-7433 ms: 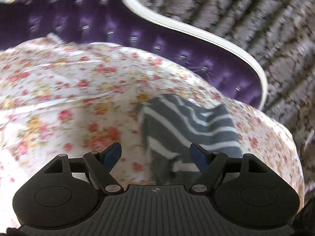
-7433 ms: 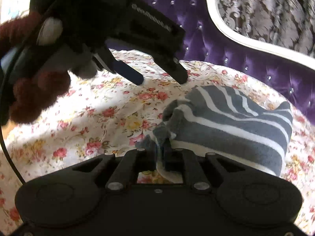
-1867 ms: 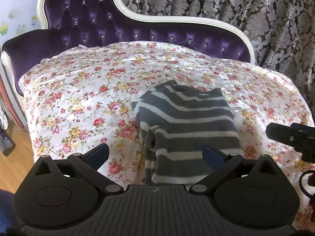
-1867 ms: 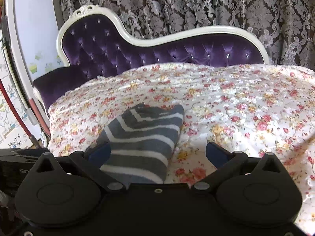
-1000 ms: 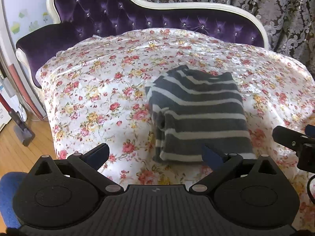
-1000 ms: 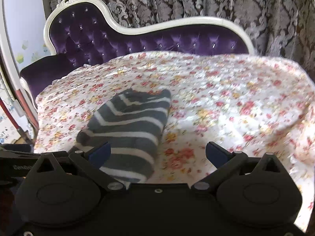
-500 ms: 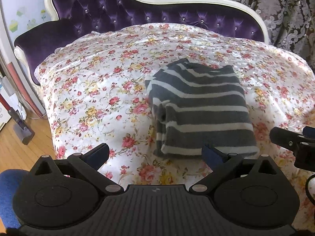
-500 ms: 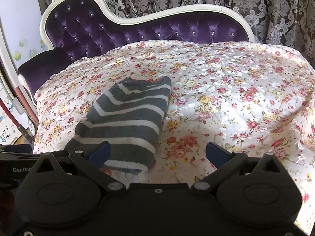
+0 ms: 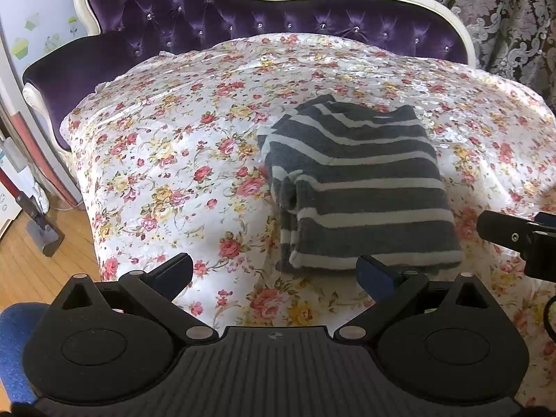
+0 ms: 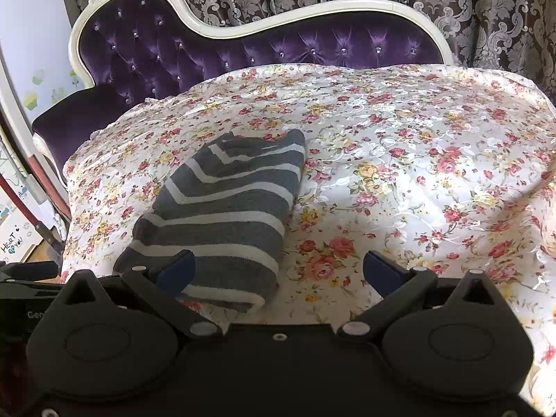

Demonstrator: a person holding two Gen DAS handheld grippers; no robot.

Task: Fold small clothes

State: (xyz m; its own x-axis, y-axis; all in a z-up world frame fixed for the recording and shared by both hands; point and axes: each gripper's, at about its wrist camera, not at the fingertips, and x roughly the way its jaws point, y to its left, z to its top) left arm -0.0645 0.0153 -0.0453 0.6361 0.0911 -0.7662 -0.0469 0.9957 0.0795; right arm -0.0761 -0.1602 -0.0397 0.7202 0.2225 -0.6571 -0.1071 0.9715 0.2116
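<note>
Striped garment (image 9: 358, 187) lying folded on floral sheet (image 9: 180, 146), purple sofa (image 10: 166, 48) behind; left gripper (image 9: 274, 272), right gripper (image 10: 278, 271) hovering, jaws wide, empty.

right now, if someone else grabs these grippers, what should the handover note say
Left gripper: open, empty, held back from the near edge of the garment.
Right gripper: open, empty, also clear of the cloth.
Striped grey garment: lies folded in a compact rectangle on the floral sheet over the purple sofa, untouched by either gripper.
Done: this piece looks folded.
Left: its left side looks a bit bunched, so perhaps tidy it. No other clothes are in view.
</note>
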